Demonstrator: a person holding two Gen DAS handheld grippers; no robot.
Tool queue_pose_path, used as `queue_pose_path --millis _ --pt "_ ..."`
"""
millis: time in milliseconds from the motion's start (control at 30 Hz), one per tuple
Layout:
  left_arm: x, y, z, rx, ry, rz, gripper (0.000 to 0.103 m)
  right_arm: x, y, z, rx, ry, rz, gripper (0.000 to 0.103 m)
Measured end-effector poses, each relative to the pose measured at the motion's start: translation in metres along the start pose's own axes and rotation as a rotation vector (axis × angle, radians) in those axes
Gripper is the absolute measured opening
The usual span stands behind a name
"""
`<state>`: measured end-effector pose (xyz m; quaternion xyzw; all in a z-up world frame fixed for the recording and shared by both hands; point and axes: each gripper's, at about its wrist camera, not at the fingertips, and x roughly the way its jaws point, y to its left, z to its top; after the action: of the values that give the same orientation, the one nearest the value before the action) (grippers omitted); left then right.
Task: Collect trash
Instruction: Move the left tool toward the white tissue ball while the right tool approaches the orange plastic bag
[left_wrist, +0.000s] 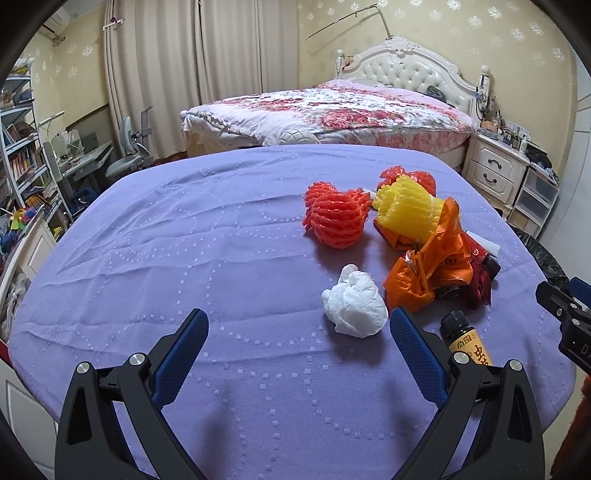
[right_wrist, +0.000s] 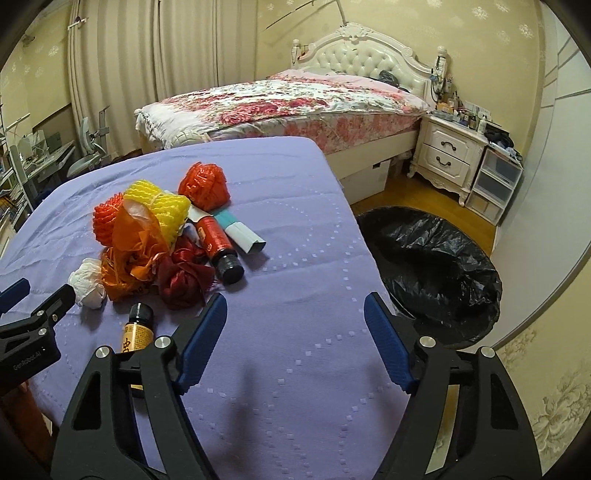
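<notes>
We saw a tabletop (left_wrist: 184, 258) under a lilac quilted cloth. Behind it stood a bed (left_wrist: 332, 110) with a floral quilt and a tufted white headboard (right_wrist: 364, 57). A white nightstand (right_wrist: 447, 151) sat beside the bed, clear drawers (right_wrist: 495, 184) next to it. Beige curtains (left_wrist: 177, 66) hung at back; bookshelves (left_wrist: 22, 147) and a grey chair (left_wrist: 129, 151) stood left.

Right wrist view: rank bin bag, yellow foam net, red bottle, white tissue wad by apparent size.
1. Bin bag, by far the largest.
2. Yellow foam net.
3. Red bottle.
4. White tissue wad.
The bottle and the wad look close in size, and the orange bag partly hides the wad, so that order is unsure.
</notes>
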<state>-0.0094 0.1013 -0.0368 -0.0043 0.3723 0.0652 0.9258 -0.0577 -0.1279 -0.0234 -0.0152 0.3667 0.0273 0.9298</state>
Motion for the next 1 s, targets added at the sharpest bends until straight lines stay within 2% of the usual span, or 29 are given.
queue_pose_path --millis 133,267,333,433,500,700,1000 --pt "0.009 -0.005 0.001 0.013 0.015 -0.017 0.093 0.003 0.006 0.005 -0.008 0.007 0.003 0.075" --pt "0.018 -0.006 0.004 0.019 0.046 -0.056 0.073 0.005 0.008 0.006 -0.015 0.012 0.000 0.075" --pt "0.017 -0.004 0.005 0.010 0.051 -0.068 0.073 0.006 0.010 0.007 -0.017 0.013 0.002 0.075" --pt "0.015 -0.005 0.006 0.022 0.040 -0.075 0.063 0.008 0.013 0.008 -0.025 0.011 0.005 0.075" --pt "0.015 -0.007 0.007 0.032 0.041 -0.093 0.052 0.009 0.016 0.008 -0.028 0.010 0.011 0.075" --pt "0.008 0.000 0.004 0.012 0.034 -0.127 0.039 0.005 0.030 0.011 -0.058 -0.003 0.035 0.075" --pt "-0.006 0.038 0.004 -0.043 0.000 -0.065 0.036 0.003 0.066 0.022 -0.123 -0.017 0.099 0.075"
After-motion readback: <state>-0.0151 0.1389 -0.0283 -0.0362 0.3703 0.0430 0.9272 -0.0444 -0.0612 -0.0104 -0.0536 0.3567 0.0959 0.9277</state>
